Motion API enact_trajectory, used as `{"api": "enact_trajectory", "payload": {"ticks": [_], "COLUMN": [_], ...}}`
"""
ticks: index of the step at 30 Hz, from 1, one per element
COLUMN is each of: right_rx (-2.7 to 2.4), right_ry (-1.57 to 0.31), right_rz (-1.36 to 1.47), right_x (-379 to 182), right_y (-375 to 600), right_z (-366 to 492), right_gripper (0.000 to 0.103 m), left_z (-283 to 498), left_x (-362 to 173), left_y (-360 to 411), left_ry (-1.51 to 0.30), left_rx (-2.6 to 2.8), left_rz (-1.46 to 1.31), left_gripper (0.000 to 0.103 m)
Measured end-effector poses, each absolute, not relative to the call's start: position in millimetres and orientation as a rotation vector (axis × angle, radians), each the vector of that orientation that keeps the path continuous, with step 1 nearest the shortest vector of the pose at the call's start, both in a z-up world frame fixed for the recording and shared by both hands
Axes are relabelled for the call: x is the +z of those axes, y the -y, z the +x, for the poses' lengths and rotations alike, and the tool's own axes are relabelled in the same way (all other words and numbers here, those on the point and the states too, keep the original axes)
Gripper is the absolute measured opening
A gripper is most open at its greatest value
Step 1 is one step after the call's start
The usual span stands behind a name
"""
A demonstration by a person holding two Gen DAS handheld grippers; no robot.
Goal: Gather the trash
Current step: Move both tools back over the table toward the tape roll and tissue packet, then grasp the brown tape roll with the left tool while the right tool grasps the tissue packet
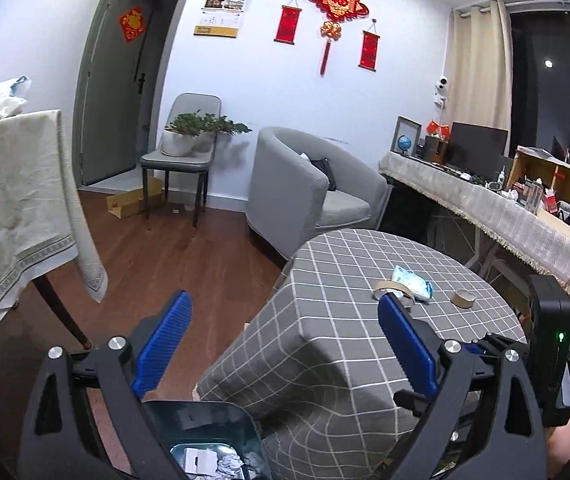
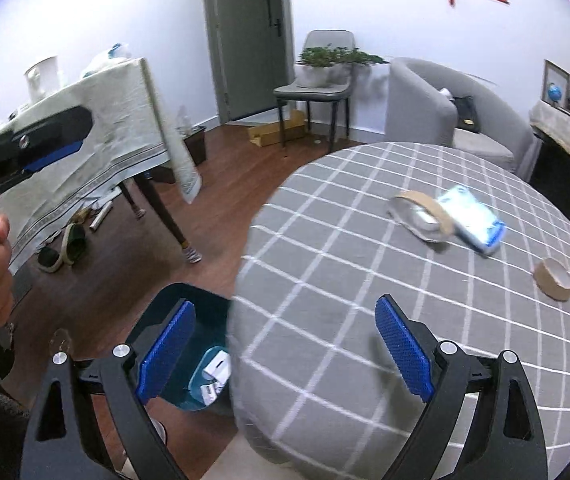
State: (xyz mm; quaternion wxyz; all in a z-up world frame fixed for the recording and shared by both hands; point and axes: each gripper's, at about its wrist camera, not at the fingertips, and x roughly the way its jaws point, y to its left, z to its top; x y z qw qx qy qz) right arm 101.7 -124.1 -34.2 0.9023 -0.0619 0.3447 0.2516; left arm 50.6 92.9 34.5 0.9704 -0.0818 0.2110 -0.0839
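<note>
Pale white walls (image 1: pixel 269 80) are enclosing a room floored in reddish-brown wood planks (image 1: pixel 157 256). A grey-green door (image 1: pixel 117 96) is standing shut, carrying a red diamond paper ornament (image 1: pixel 131 24). Red scrolls and a large knot decoration (image 1: pixel 337 0) are hanging beside a wall calendar (image 1: pixel 223 12). A grey dining chair (image 1: pixel 183 152) is bearing potted plants (image 1: pixel 189 132), with a flat cardboard box (image 1: pixel 127 204) lying beneath. A grey tub armchair (image 1: pixel 309 188) is sitting next to it. Beige curtains (image 1: pixel 477 76) are framing a dark window (image 1: pixel 545 80). A long cloth-covered counter (image 1: pixel 485 208) is running along the right, crowded with clutter. A pale tablecloth (image 1: pixel 13 192) is draping over a side table at the left.
</note>
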Motion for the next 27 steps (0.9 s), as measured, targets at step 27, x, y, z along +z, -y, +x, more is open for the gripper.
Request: {"api": "enact_trajectory", "payload": {"ticks": [27], "right_rx": [0.379], "right_ry": [-0.758], "right_rz": [-0.053], "right_x": [-19.4], "right_y": [227.5], "right_z": [211.5], "right_gripper": [0.093], "left_z": [157.2], "left_x": [-4.6], "left_y": [7.6], "left_ry": [-0.602], "left_rx": [-0.370], "left_rz": [0.033], "left_gripper": [0.097]}}
